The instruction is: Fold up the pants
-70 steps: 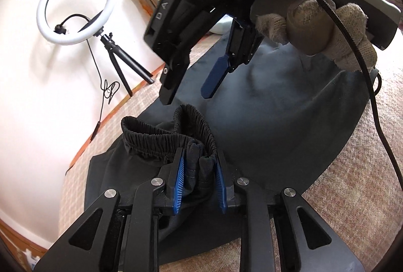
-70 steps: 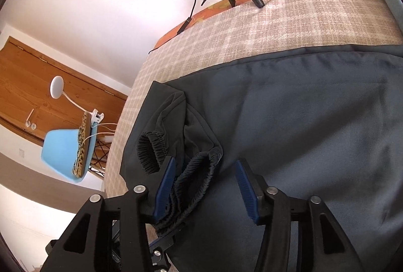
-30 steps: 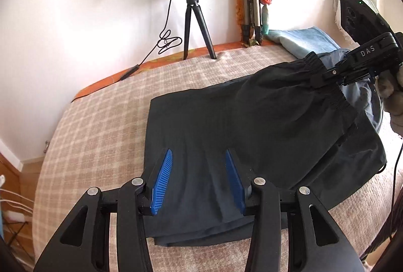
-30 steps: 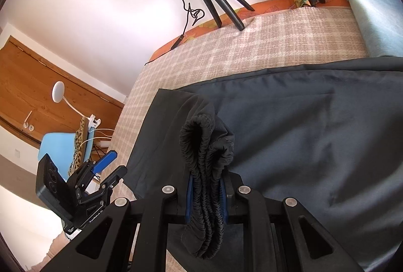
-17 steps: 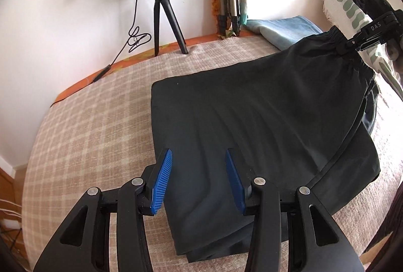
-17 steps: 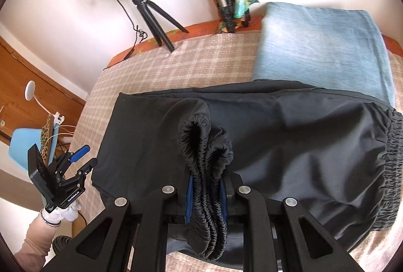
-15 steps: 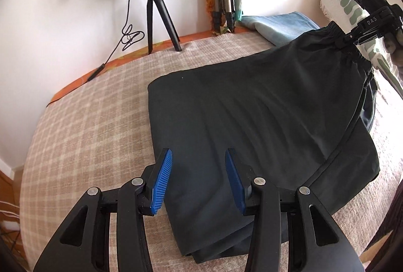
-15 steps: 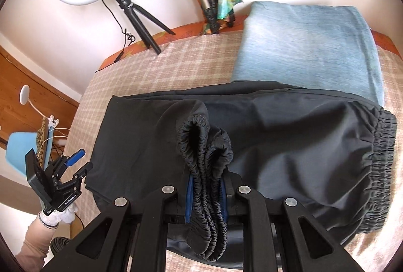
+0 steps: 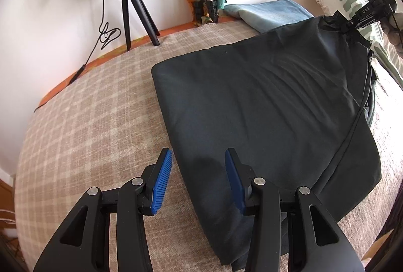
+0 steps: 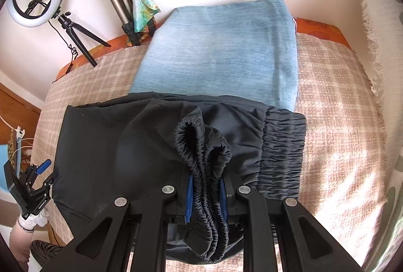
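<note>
The right gripper [image 10: 204,192] pinches the elastic cuffs [image 10: 202,143] of the black pants [image 9: 264,105]. The left gripper [image 9: 199,180] is spread, apparently above the fold at six o'clock. Blue jeans [image 10: 221,50] lie at twelve o'clock on the checked bedcover [image 9: 88,126].

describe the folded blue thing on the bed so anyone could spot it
On the checked bed cover, look toward the wall behind the black pants. The folded denim lies flat there, its near edge under the pants: the only pale blue cloth.
</note>
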Action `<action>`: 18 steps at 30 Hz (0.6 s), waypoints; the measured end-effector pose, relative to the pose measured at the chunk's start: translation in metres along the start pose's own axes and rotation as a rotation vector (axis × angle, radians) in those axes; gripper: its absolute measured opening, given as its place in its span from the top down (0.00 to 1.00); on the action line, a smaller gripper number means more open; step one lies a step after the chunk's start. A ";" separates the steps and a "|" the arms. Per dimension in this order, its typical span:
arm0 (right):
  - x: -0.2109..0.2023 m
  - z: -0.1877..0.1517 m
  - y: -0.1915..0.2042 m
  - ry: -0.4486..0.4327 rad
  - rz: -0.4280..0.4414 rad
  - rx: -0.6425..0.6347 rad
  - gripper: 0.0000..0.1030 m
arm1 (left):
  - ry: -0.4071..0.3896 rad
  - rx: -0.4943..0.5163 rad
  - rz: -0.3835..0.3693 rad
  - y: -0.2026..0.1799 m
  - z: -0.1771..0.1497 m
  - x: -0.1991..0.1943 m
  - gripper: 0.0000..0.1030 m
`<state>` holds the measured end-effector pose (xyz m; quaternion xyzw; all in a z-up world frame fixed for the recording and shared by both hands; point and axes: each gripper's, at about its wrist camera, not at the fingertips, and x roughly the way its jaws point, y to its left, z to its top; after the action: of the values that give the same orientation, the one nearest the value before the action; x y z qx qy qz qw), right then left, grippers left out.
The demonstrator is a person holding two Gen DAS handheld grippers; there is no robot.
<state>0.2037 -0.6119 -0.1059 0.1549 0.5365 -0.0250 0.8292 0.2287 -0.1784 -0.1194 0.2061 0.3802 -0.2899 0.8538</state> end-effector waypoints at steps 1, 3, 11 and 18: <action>0.002 0.001 -0.006 0.002 -0.007 0.009 0.85 | 0.003 0.004 -0.003 -0.002 0.000 0.002 0.59; 0.003 0.001 -0.013 0.010 -0.013 0.019 0.85 | 0.006 0.012 -0.001 -0.005 0.000 0.003 0.59; 0.004 -0.001 -0.027 0.009 -0.124 0.004 0.71 | 0.032 0.035 0.031 -0.008 -0.005 0.013 0.59; -0.031 -0.009 -0.006 -0.121 -0.189 -0.050 0.58 | 0.028 -0.080 0.043 0.016 -0.008 0.000 0.59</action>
<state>0.1813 -0.6187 -0.0833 0.0813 0.4981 -0.0992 0.8576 0.2344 -0.1618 -0.1221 0.1839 0.3989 -0.2533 0.8619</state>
